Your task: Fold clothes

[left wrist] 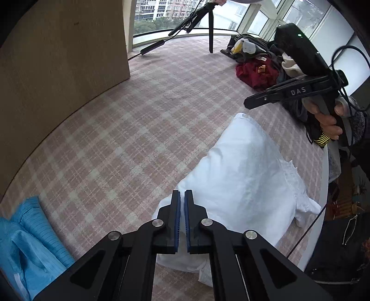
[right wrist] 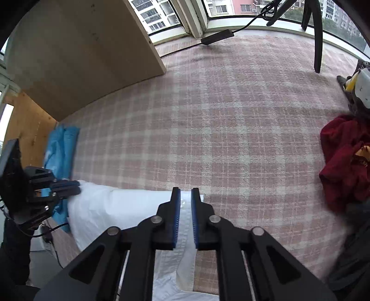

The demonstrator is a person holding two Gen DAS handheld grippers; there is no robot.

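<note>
A white garment lies partly folded on the pink plaid cloth; it also shows in the right wrist view. My left gripper hovers over its near edge, jaws almost together with nothing between them. In the right wrist view the left gripper sits at the garment's left end. My right gripper is above the garment's right part, jaws a narrow gap apart and empty. In the left wrist view the right gripper is held in the air above the garment's far end.
A folded blue garment lies at the left, also in the right wrist view. A pile of red and dark clothes sits at the far right. A wooden board stands at the back left. A tripod stands by the windows.
</note>
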